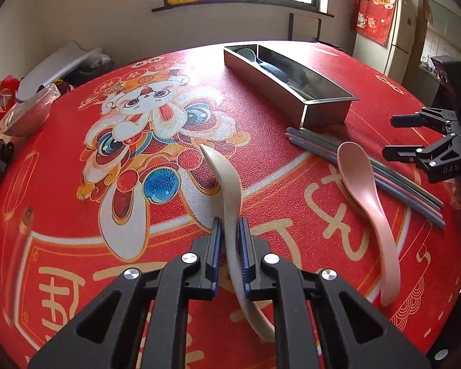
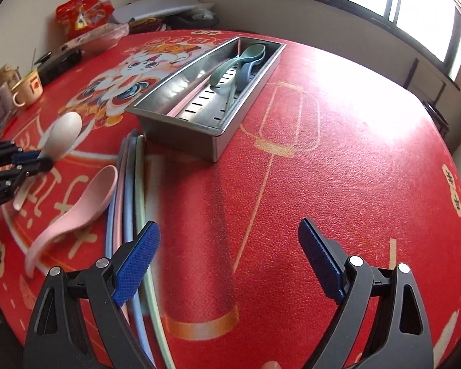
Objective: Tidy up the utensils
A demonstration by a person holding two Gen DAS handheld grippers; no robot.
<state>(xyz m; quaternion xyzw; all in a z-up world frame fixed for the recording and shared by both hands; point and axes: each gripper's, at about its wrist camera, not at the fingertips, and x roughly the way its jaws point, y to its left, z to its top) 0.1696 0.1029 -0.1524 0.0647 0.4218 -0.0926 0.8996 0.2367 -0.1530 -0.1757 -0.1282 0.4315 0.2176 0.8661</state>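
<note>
A cream spoon [image 1: 227, 190] stands on edge between the jaws of my left gripper [image 1: 230, 224]. A thin gap shows beside its handle, so the pads do not clamp it; the right wrist view shows the cream spoon [image 2: 63, 135] and the left gripper [image 2: 43, 160] at far left. A pink spoon [image 1: 362, 178] [image 2: 83, 203] lies on the red tablecloth, resting against several pastel chopsticks [image 1: 316, 144] [image 2: 132, 184]. The steel tray [image 1: 325, 110] [image 2: 181, 132] holds a green spoon [image 2: 252, 52], a blue spoon [image 2: 246, 70] and a pink chopstick. My right gripper [image 2: 227, 246] [image 1: 393, 136] is wide open, its left finger over the chopsticks.
Mugs [image 2: 27, 89], a black device [image 2: 58, 61] and snack bags [image 2: 83, 12] crowd the table's far left rim. A plastic-wrapped bowl [image 1: 30, 113] sits at the left edge. A white fridge [image 1: 384, 37] stands behind the table on the right.
</note>
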